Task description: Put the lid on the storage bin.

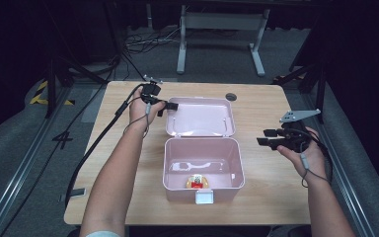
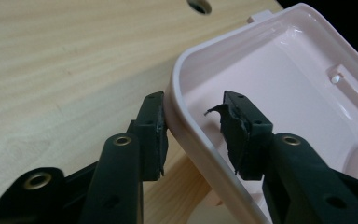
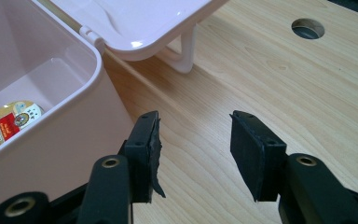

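Your left gripper point(image 2: 193, 128) straddles the rim of the pink box's open lid point(image 2: 279, 79), jaws spread, one pad touching outside. Your right gripper point(image 3: 196, 149) hangs spread over the wooden table point(image 3: 279, 93), just beside the box point(image 3: 51, 140). Inside lies a round gold-and-red labelled item point(image 3: 11, 123); its print is too small to read.
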`<state>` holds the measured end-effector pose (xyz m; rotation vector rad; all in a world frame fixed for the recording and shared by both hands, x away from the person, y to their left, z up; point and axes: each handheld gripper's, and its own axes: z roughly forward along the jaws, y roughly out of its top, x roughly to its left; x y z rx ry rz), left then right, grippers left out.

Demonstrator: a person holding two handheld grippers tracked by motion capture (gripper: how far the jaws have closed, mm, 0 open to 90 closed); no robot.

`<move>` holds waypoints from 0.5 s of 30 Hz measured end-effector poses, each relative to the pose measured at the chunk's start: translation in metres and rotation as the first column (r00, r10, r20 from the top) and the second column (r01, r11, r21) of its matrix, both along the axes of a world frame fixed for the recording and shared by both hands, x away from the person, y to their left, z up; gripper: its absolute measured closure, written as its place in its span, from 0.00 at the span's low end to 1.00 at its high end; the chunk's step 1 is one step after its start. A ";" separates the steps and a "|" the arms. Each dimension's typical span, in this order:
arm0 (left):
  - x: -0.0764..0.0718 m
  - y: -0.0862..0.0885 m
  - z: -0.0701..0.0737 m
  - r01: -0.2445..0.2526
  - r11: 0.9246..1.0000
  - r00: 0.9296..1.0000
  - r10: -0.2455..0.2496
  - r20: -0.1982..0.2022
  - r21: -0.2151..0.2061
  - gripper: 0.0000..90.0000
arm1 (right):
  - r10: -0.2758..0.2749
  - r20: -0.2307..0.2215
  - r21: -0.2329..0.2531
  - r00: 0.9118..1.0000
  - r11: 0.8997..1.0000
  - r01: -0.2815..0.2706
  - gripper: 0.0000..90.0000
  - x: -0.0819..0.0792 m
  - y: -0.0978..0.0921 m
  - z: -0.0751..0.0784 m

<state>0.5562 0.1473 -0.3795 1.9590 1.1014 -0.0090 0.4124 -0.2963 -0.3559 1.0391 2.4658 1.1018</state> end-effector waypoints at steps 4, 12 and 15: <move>-0.004 0.002 0.010 -0.015 1.000 0.998 0.016 0.055 -0.010 0.73 | 0.002 -0.001 0.001 1.000 1.000 -0.002 0.59 0.000 0.001 0.000; -0.017 0.000 0.034 -0.011 0.999 0.986 0.005 0.168 0.036 0.75 | 0.007 -0.001 0.001 1.000 1.000 -0.007 0.60 -0.002 0.002 0.001; -0.020 0.000 0.041 -0.010 0.999 0.981 0.003 0.193 0.038 0.76 | 0.017 0.006 -0.006 1.000 1.000 -0.017 0.62 -0.003 0.005 0.002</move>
